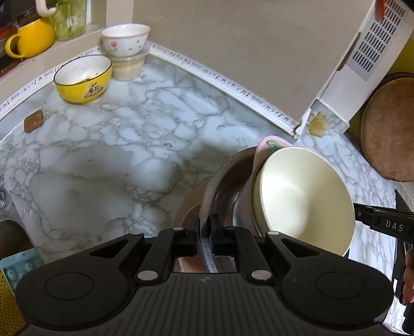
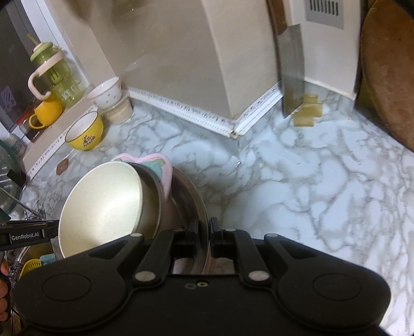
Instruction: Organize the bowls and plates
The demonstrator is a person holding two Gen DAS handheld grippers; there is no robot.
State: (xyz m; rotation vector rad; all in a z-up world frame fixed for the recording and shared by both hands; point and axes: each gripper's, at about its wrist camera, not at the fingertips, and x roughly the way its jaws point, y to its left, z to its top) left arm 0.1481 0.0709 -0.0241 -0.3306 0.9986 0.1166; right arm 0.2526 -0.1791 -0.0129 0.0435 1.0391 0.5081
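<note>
A stack is held above the marble counter (image 1: 116,144): a steel plate (image 1: 220,181) at the bottom, a pink heart-shaped dish (image 1: 269,146) on it, and a cream speckled bowl (image 1: 305,196) on top. My left gripper (image 1: 205,227) is shut on the steel plate's rim on one side. My right gripper (image 2: 205,230) is shut on the steel plate (image 2: 196,196) on the opposite side; the cream bowl (image 2: 103,201) and pink dish (image 2: 160,168) show there too. A yellow bowl (image 1: 82,78) and a white flowered bowl (image 1: 125,38) stand at the back corner.
The flowered bowl sits on a plastic tub (image 1: 128,67). A yellow mug (image 1: 31,37) and green bottle (image 1: 69,20) stand on the ledge. A cleaver (image 2: 292,72) leans on the wall; a round wooden board (image 2: 388,72) stands at the right. The sink (image 1: 10,237) lies left.
</note>
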